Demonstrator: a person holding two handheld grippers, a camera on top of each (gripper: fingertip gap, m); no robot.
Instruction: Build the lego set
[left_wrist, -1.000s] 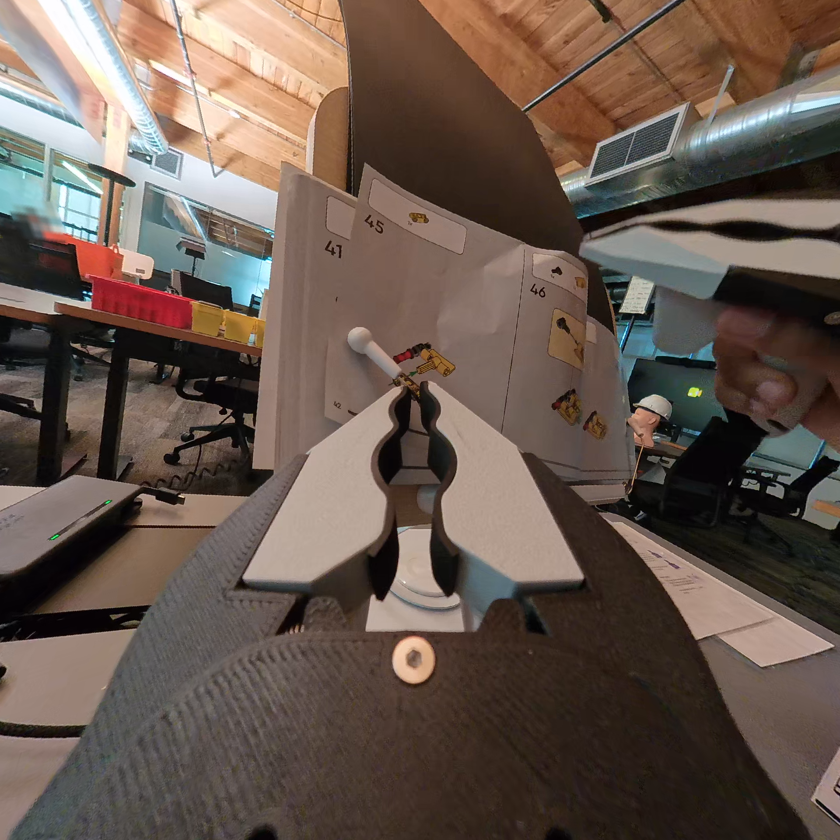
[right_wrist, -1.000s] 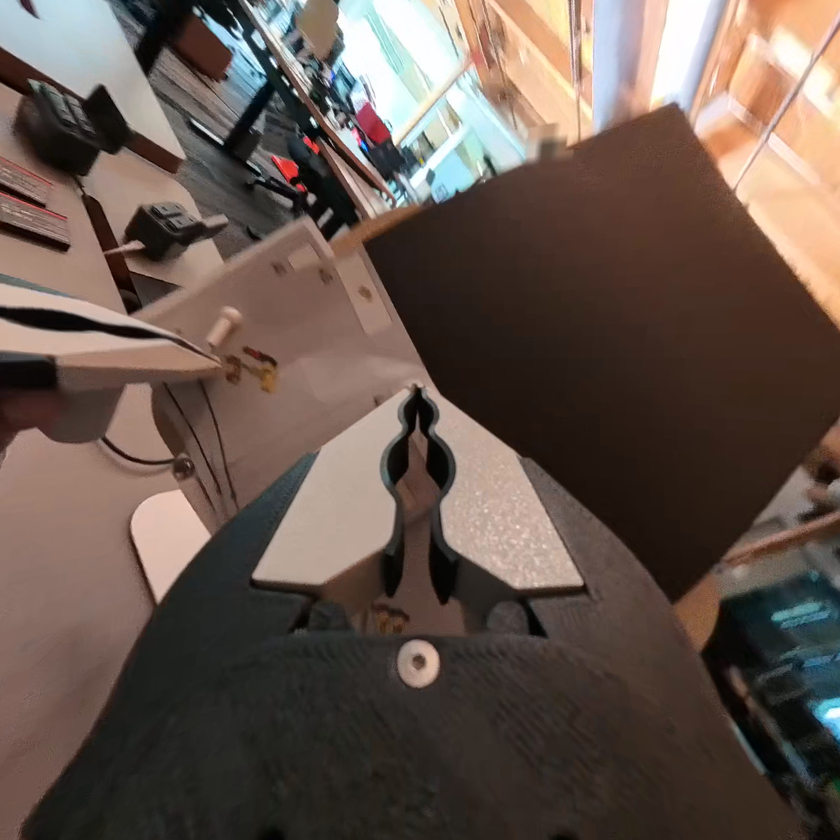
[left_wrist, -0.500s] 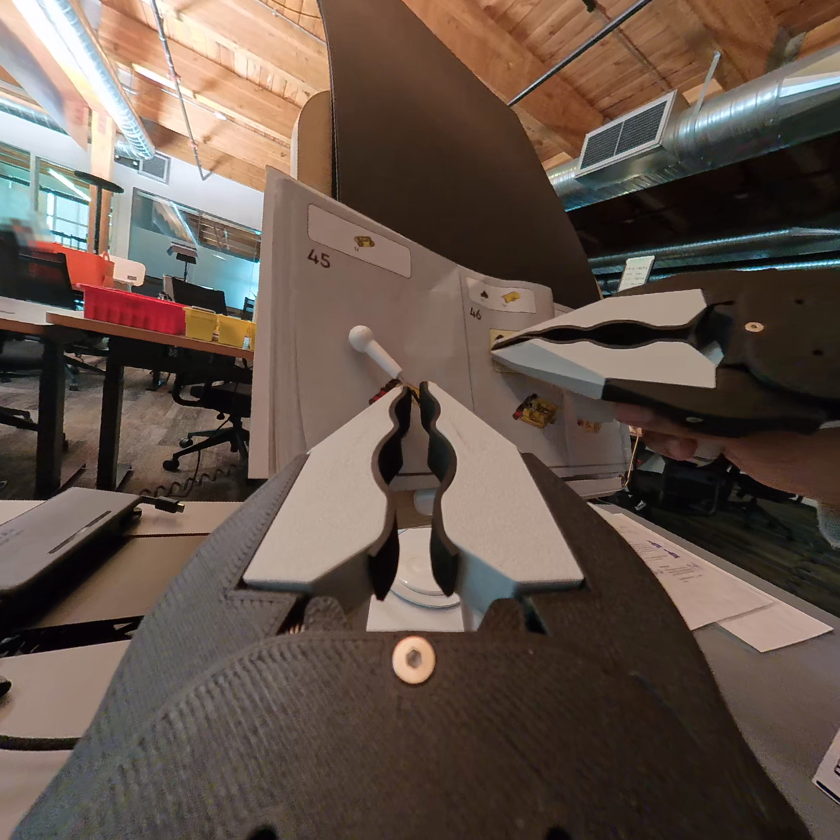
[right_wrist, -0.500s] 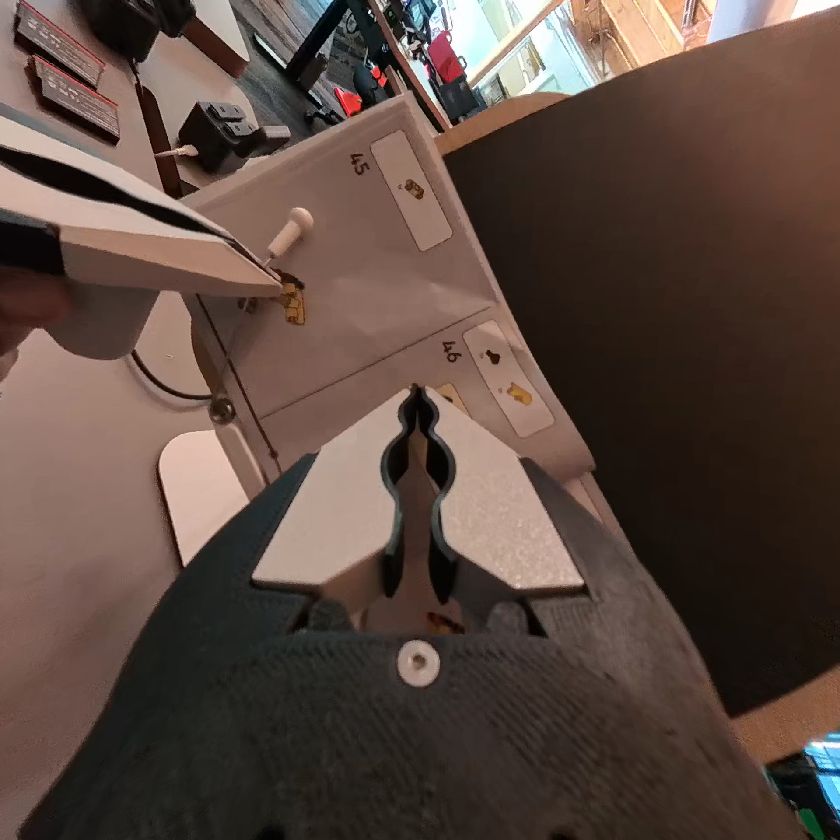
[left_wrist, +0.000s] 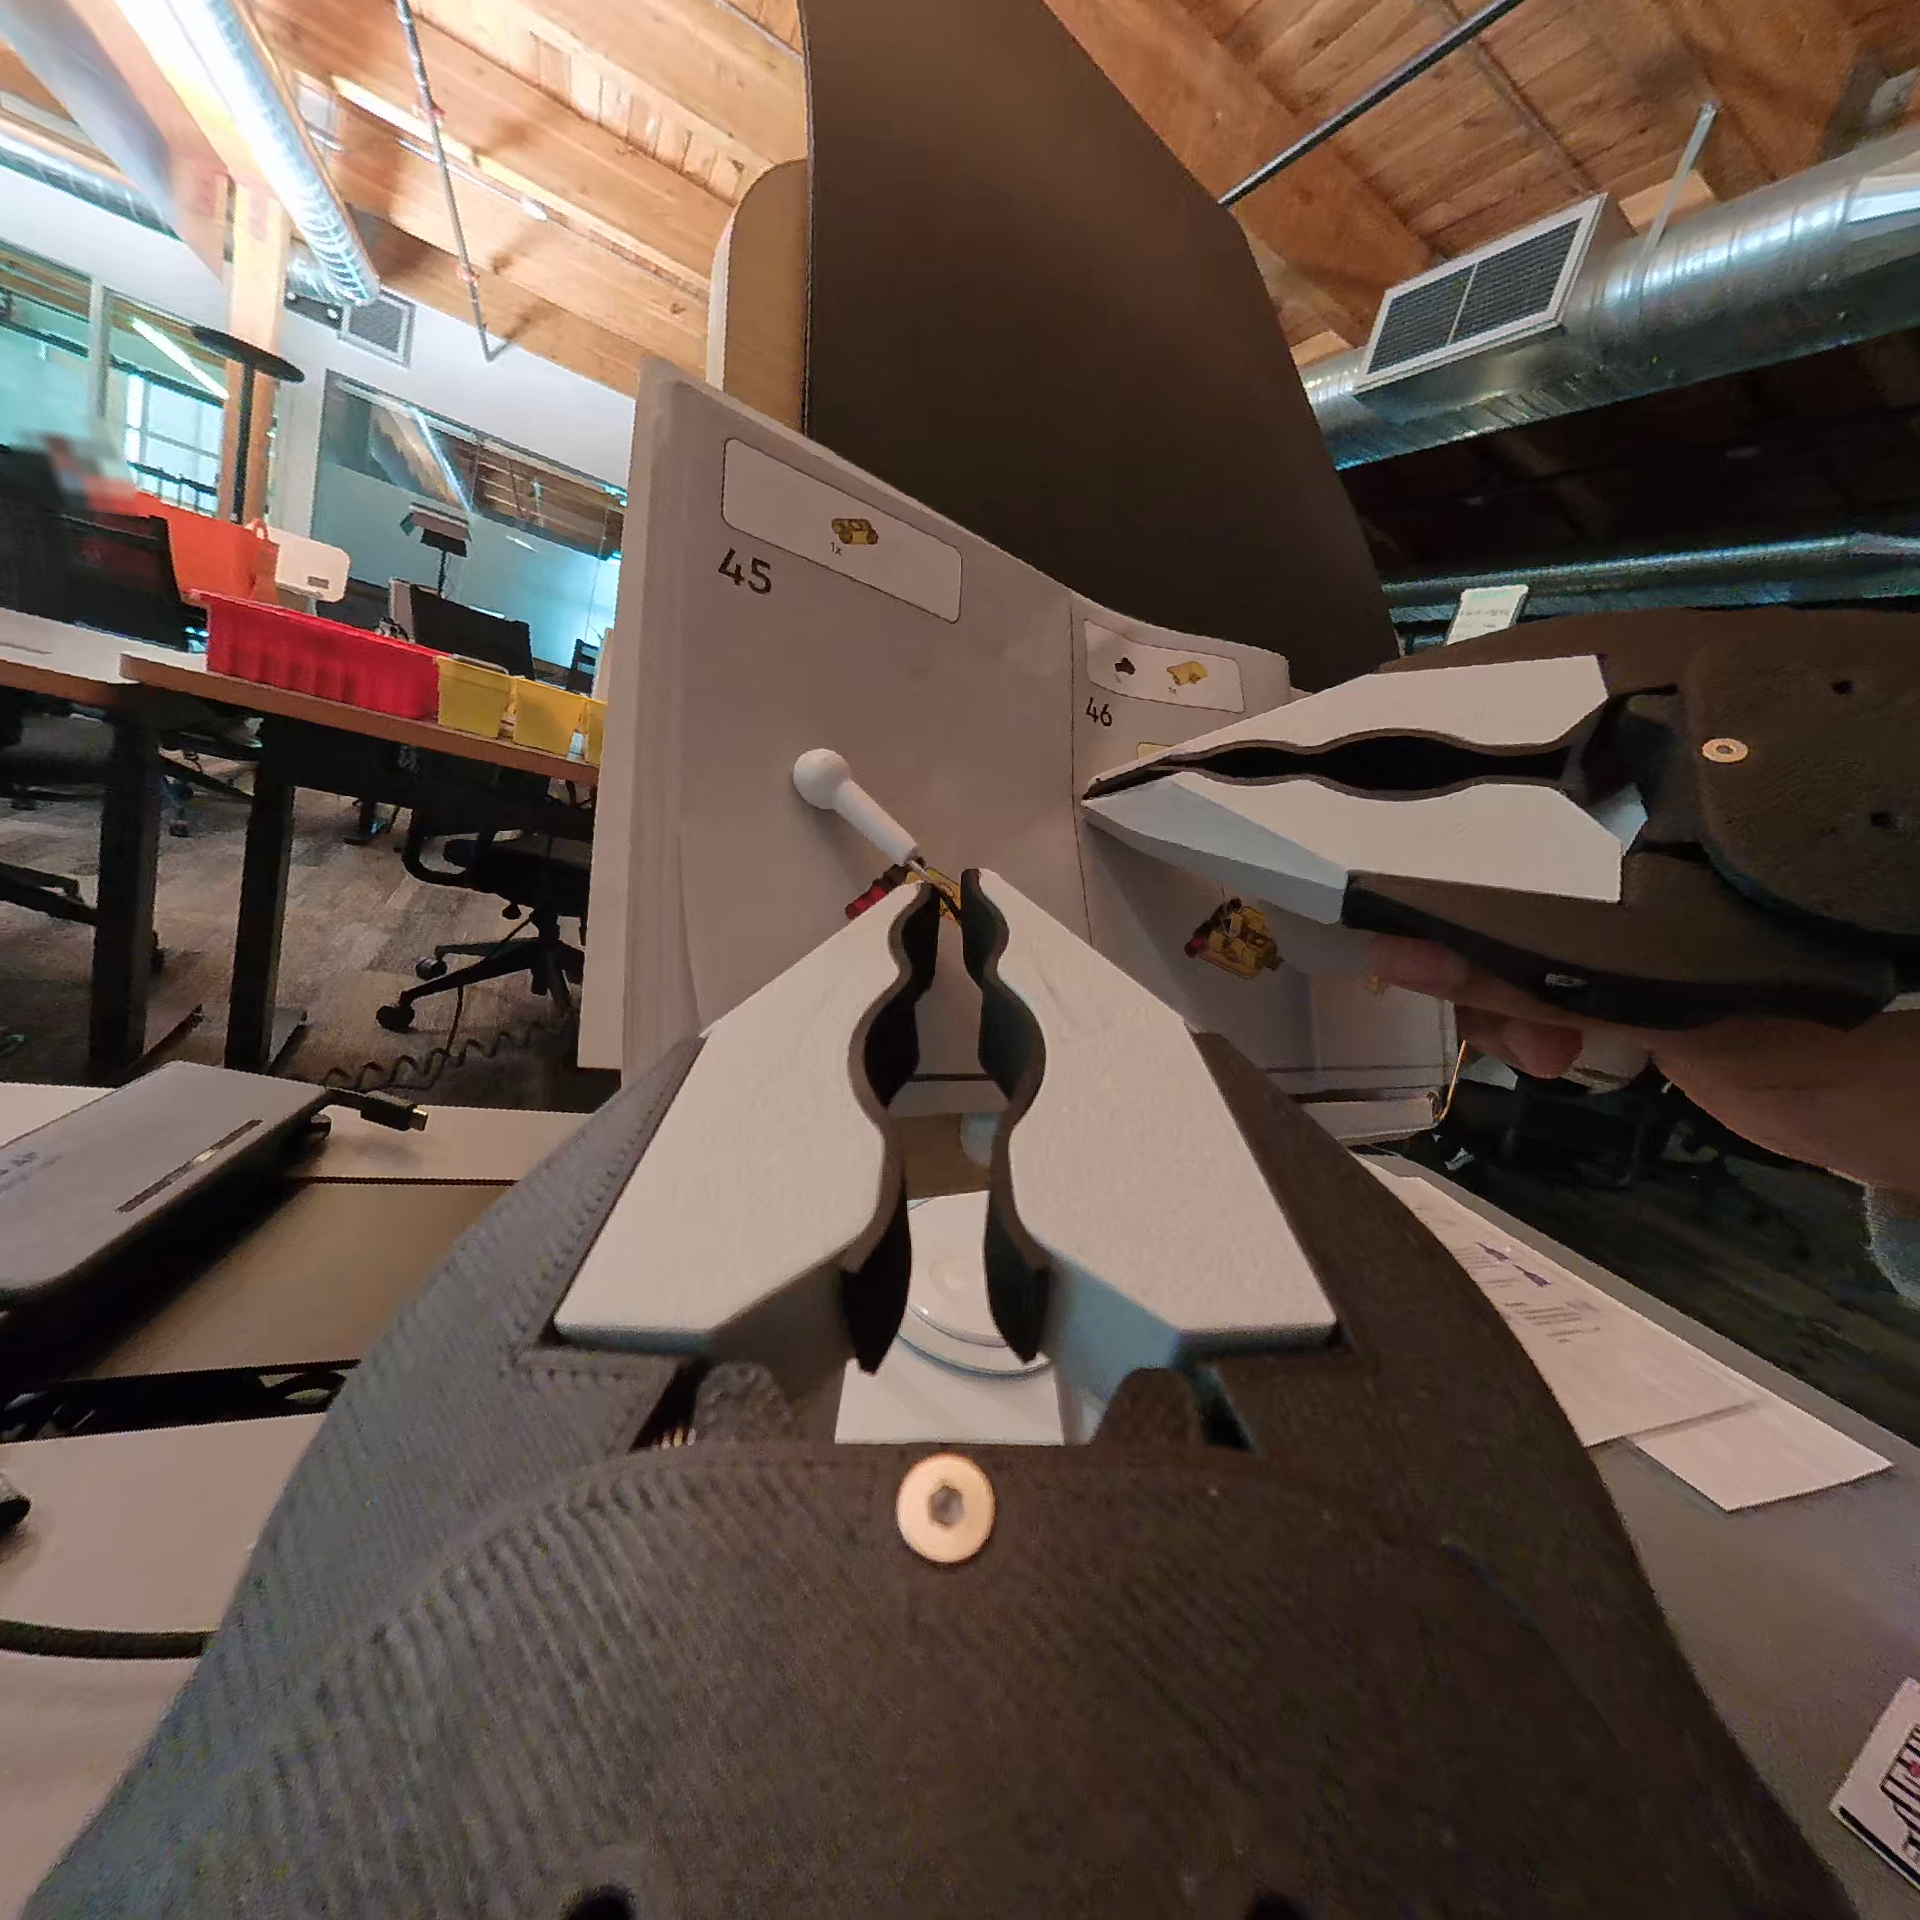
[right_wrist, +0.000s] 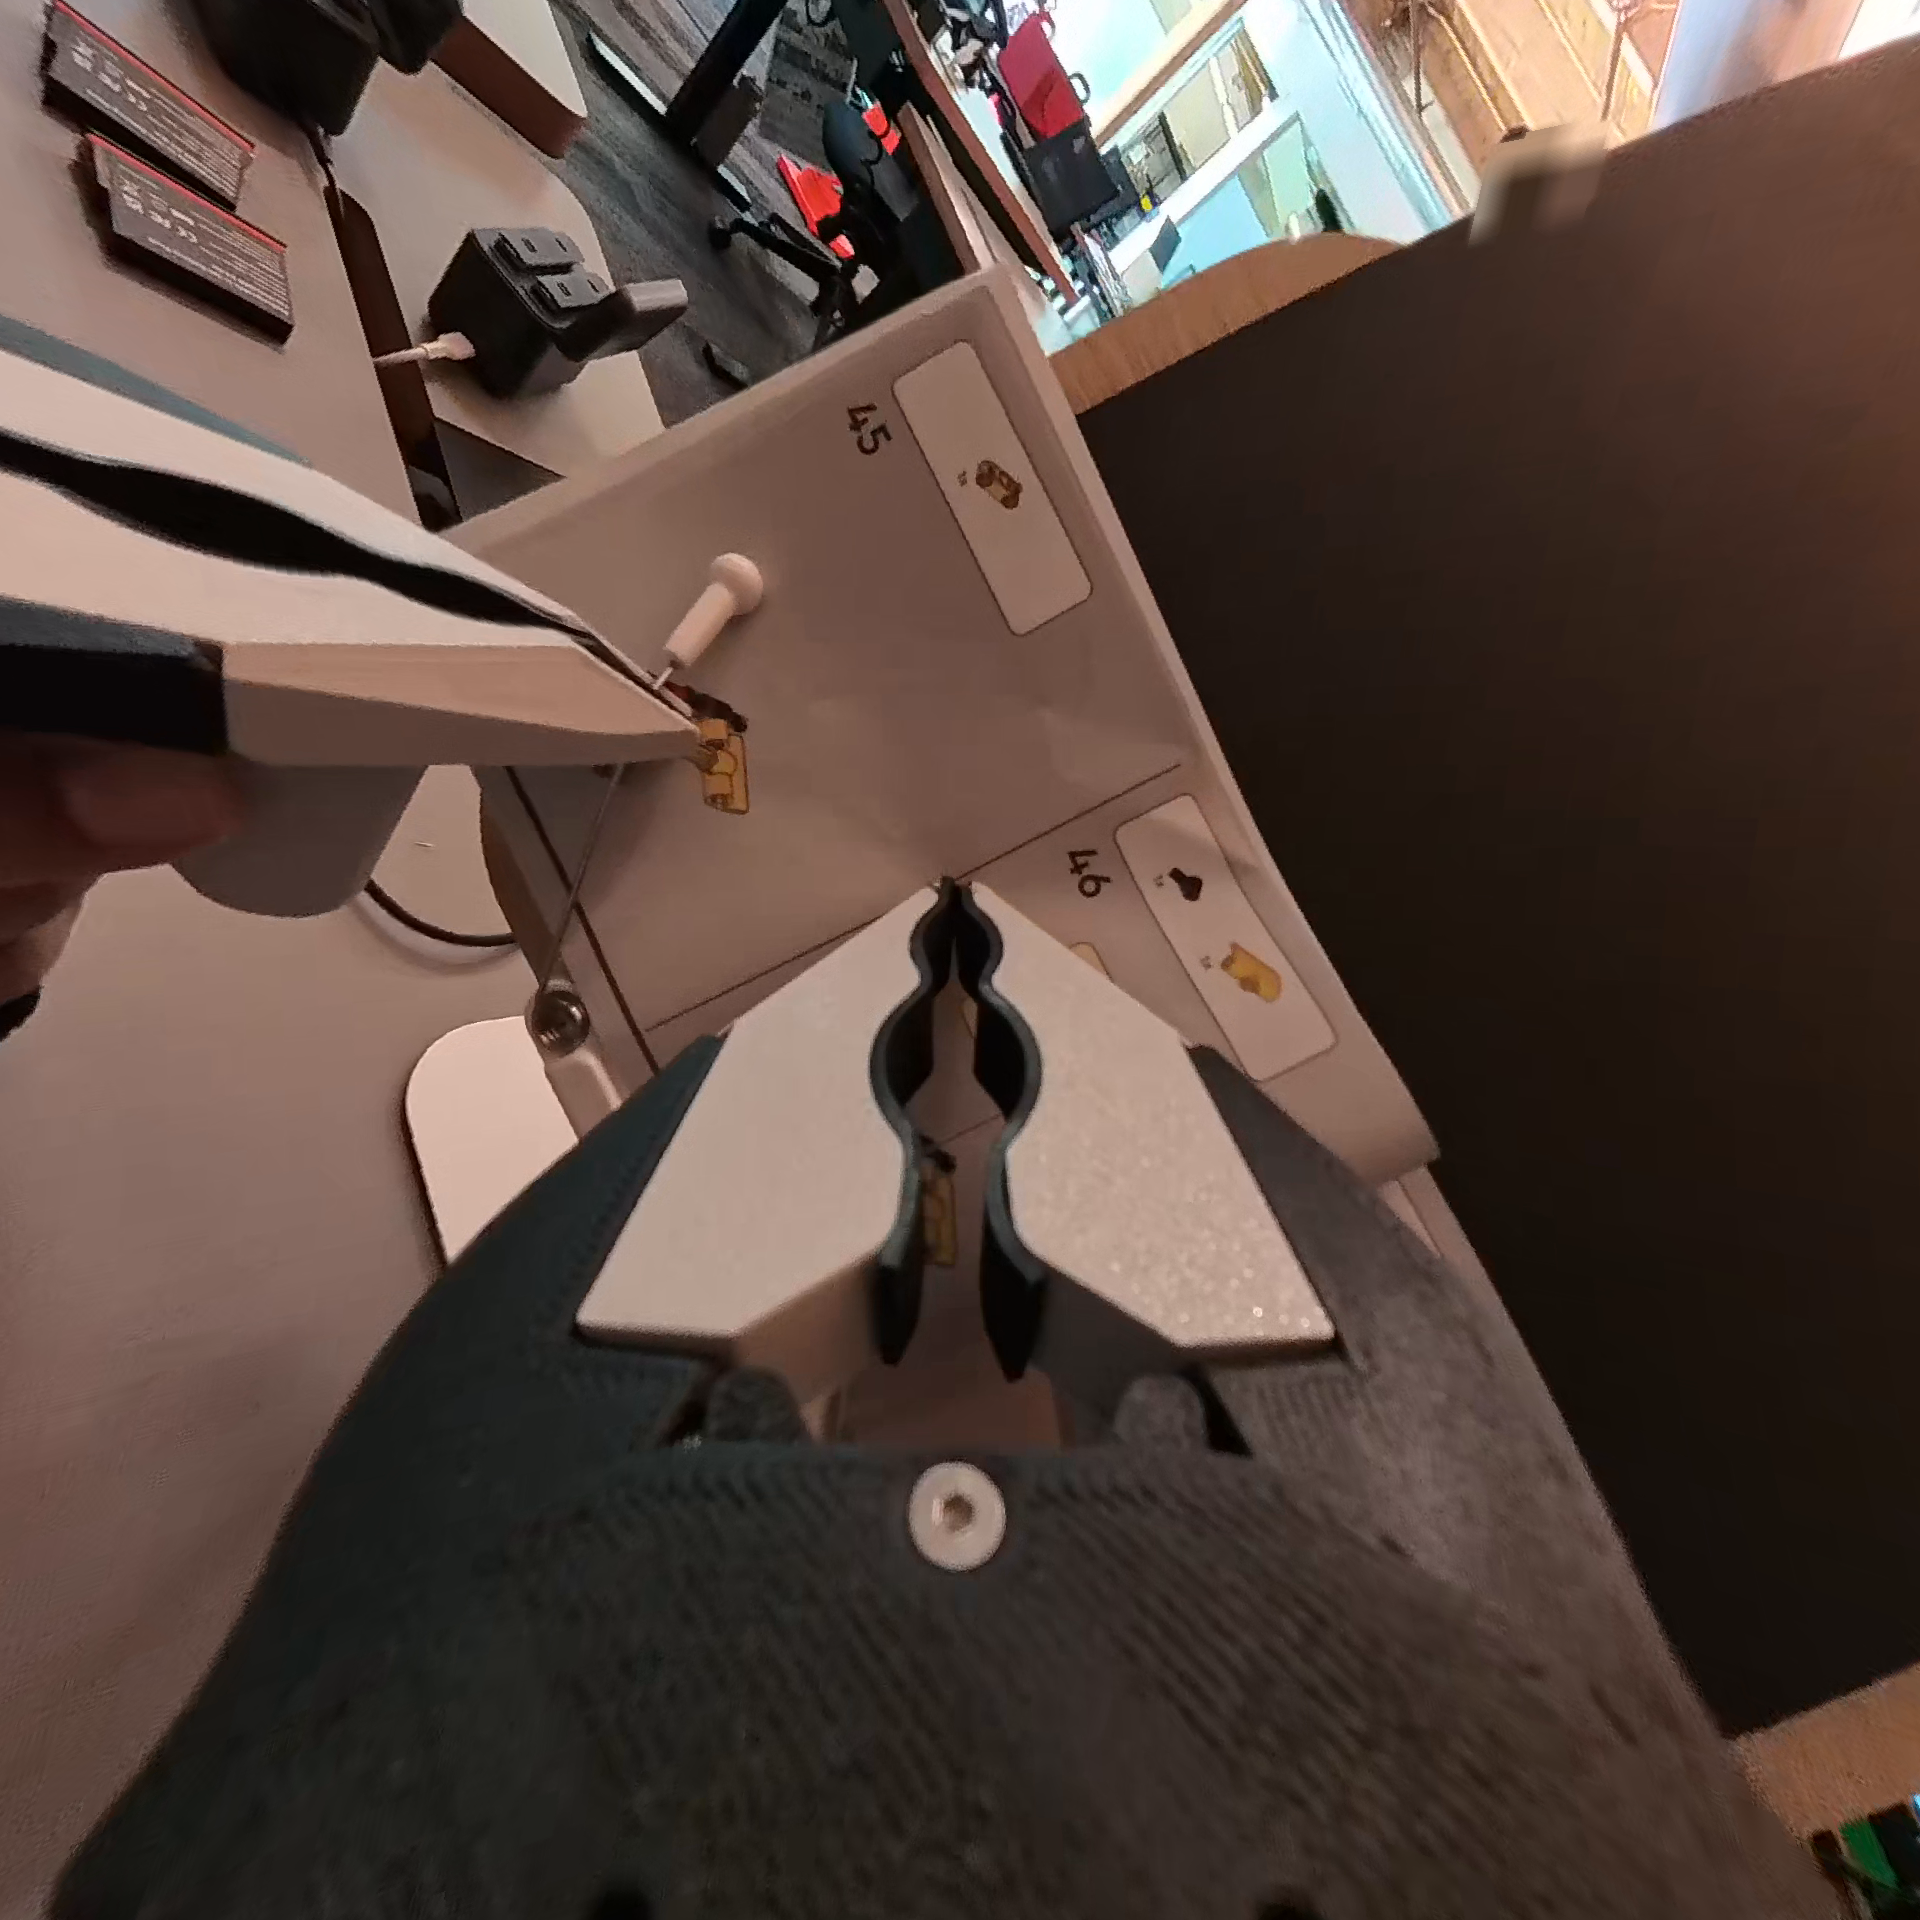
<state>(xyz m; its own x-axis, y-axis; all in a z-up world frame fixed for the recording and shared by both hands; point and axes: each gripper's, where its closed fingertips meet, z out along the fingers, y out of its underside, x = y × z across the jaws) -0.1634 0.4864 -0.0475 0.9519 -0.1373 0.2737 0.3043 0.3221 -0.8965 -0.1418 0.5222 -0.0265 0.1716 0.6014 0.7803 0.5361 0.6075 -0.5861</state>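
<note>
left claw (left_wrist: 943, 896) grips lego piece (left_wrist: 847, 800), rod slanting up-left (white knob outermost).

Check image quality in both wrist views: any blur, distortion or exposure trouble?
Left wrist view: sharp on the grey open instruction booklet; fisheye bends the dark upright panel; ceiling strip light streaks, top left. Right wrist view: warm cast; windows blown out, top right; the left gripper is soft at the frame's left edge; the right gripper is crisp.
</note>
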